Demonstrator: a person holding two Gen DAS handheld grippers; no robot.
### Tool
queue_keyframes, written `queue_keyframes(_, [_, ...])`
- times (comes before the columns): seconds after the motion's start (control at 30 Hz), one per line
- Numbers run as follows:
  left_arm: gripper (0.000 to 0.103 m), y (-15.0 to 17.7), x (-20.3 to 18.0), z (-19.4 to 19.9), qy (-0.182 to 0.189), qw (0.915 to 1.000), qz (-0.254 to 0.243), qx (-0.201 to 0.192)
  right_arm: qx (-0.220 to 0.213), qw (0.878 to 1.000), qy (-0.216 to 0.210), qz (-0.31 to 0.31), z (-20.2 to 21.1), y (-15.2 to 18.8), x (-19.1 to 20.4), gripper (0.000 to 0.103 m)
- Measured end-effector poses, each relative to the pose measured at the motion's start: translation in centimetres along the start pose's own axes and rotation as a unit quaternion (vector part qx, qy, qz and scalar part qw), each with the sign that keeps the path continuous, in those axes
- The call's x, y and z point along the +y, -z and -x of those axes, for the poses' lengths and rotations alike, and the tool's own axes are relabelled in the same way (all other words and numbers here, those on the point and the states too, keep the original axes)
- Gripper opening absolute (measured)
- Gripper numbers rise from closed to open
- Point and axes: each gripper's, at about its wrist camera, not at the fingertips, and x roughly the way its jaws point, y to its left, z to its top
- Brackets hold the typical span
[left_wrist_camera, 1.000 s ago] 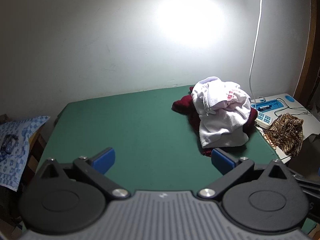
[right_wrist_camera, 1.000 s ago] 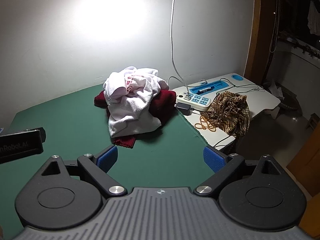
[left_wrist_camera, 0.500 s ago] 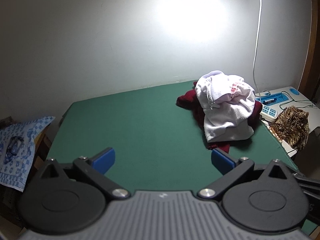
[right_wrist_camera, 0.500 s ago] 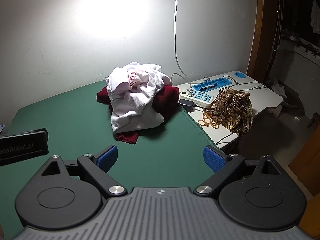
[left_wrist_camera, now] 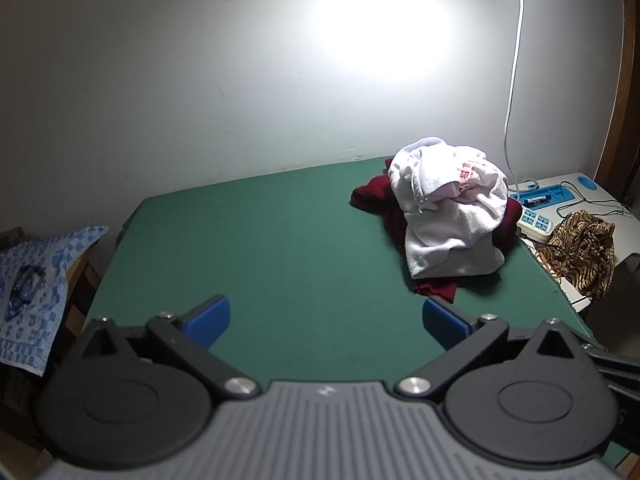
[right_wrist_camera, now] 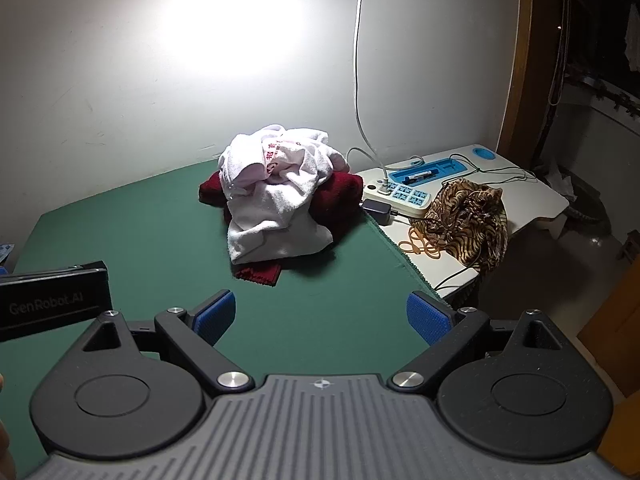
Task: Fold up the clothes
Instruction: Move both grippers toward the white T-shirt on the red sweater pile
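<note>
Both tongs empty, blue pads spread wide: left gripper (left_wrist_camera: 326,320), right gripper (right_wrist_camera: 320,316), hovering over the near edge of the green felt-covered table (left_wrist_camera: 260,248). Crumpled white towel-like garment (right_wrist_camera: 276,200) sits on a dark red cloth (right_wrist_camera: 336,196) at the table's far right corner, well apart from both. Right gripper looks nearer; heap lies almost straight ahead of it, forward-right of the left.

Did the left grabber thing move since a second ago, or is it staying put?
Yes. In the left wrist view the white garment and the green table sit farther off and more of the side desk shows, so the left gripper pulled back from the pile, jaws open.
</note>
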Motion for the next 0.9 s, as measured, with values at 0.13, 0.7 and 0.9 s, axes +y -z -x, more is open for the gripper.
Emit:
queue_keyframes(0.13, [0.103, 0.0, -0.1, 0.0, -0.004, 1.0, -0.001, -0.002, 0.001, 1.0, -0.001, -0.001, -0.2, 0.0, 0.1, 0.095])
queue_keyframes(0.7, [0.102, -0.1, 0.2, -1.1, -0.014, 0.9999, -0.001, 0.007, 0.005, 1.0, 0.001, 0.007, -1.1, 0.0, 0.7, 0.095])
queue_keyframes(0.9, [0.102, -0.1, 0.3, -1.4, -0.018, 0.9998, -0.004, 0.008, 0.006, 1.0, 0.005, 0.01, -1.5, -0.1, 1.0, 0.095])
